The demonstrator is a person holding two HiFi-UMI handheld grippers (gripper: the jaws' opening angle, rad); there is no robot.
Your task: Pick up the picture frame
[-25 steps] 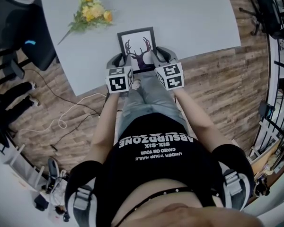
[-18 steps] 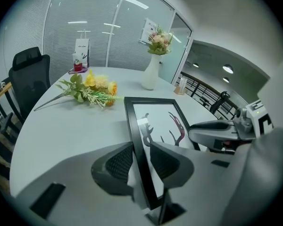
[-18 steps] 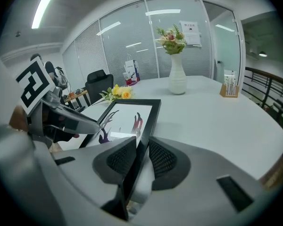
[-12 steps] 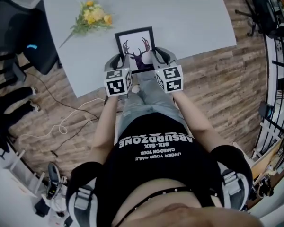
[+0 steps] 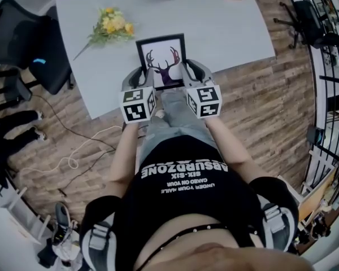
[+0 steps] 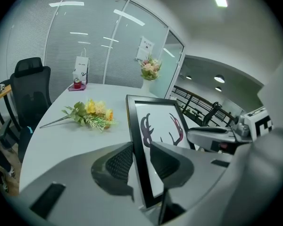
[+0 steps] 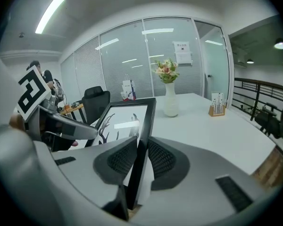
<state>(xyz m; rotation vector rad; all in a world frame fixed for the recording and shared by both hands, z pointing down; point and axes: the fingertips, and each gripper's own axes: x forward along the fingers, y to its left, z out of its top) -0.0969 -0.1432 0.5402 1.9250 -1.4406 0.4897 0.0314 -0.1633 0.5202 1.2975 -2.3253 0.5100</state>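
The picture frame (image 5: 162, 54) is black-edged with a dark antler print on white. It sits at the near edge of the grey table (image 5: 226, 33), held at both sides. My left gripper (image 5: 140, 79) is shut on the frame's left edge, and the black border (image 6: 137, 145) runs between its two pads. My right gripper (image 5: 187, 77) is shut on the right edge (image 7: 144, 140). In the left gripper view the frame stands tilted up off the tabletop.
A bunch of yellow flowers (image 5: 110, 24) lies on the table left of the frame. A white vase (image 7: 170, 100) with flowers and a small wooden holder (image 7: 217, 108) stand farther back. A black office chair (image 5: 42, 55) stands at the table's left side.
The frame and both grippers have drifted slightly toward the table's near edge; both grips are unchanged.
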